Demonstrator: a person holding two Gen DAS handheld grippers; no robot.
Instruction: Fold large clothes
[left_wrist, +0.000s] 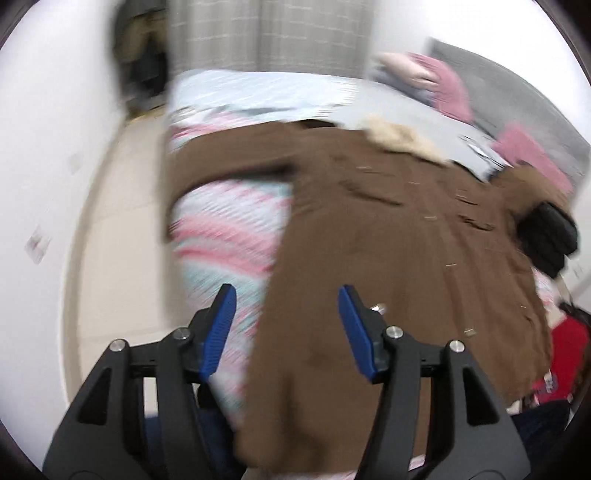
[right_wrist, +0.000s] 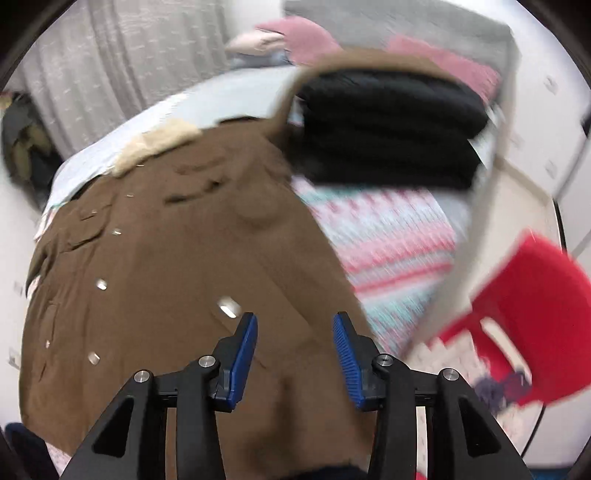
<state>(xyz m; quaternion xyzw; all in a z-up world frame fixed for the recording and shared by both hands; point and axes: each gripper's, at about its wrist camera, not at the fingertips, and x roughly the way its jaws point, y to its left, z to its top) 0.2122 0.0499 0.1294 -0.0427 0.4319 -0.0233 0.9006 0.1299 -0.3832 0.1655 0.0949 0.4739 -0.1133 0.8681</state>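
A large brown coat (left_wrist: 399, 236) lies spread flat on the bed, with a cream fur collar (left_wrist: 399, 138) at its far end and snap buttons along the front. One sleeve stretches out to the left across the bedspread. My left gripper (left_wrist: 287, 295) is open above the coat's near left edge, nothing between its blue pads. In the right wrist view the same coat (right_wrist: 177, 258) fills the left and centre. My right gripper (right_wrist: 294, 319) hovers open over the coat's near hem, nothing between its pads. Both views are blurred.
The bed has a pink, white and teal patterned bedspread (left_wrist: 229, 236). A black quilted garment (right_wrist: 391, 125) lies on the bed by the coat's right sleeve. Pink pillows (left_wrist: 443, 81) rest at the grey headboard. A red plastic chair (right_wrist: 524, 317) stands beside the bed on the right.
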